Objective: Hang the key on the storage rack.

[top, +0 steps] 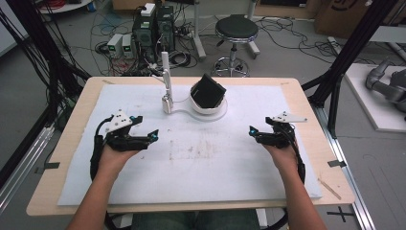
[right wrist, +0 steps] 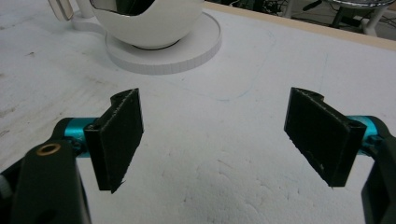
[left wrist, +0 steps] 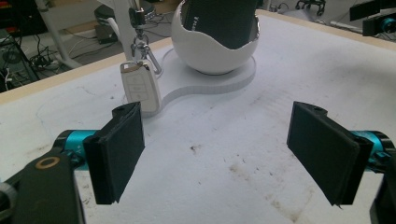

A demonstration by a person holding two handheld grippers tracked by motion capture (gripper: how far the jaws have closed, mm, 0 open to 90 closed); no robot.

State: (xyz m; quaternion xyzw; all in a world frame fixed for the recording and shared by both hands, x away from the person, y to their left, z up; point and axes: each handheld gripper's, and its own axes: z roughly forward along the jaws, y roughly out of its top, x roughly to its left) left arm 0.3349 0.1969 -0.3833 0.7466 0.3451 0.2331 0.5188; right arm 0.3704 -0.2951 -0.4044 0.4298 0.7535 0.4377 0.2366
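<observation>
Overhead, a person is sitting at a wooden table (top: 306, 139) covered by a white foam sheet (top: 201, 163), holding a two-jaw gripper in each hand. On the sheet's left side the left gripper (top: 143, 132) is hovering with its jaws spread wide and nothing between them, and on the sheet's right side the right gripper (top: 252, 132) is doing the same, well apart from the other. Both are pointing inward toward the middle of the sheet. Toward the far edge of the sheet a white egg-shaped bowl (top: 201, 106) is sitting on a flat round white base (top: 215, 115), and a black wallet-like object (top: 209, 91) is standing tilted inside the bowl, rising above its jagged rim. Just to the left of the bowl a white post (top: 165, 72) is standing upright from an extension of the same base, and a white car key fob (left wrist: 139, 91) is hanging from it by a metal clip (left wrist: 140, 46), its lower end touching the base. Beyond the table a black round stool (top: 236, 28) and computer towers (top: 153, 28) are standing on the grey floor among loose cables.
</observation>
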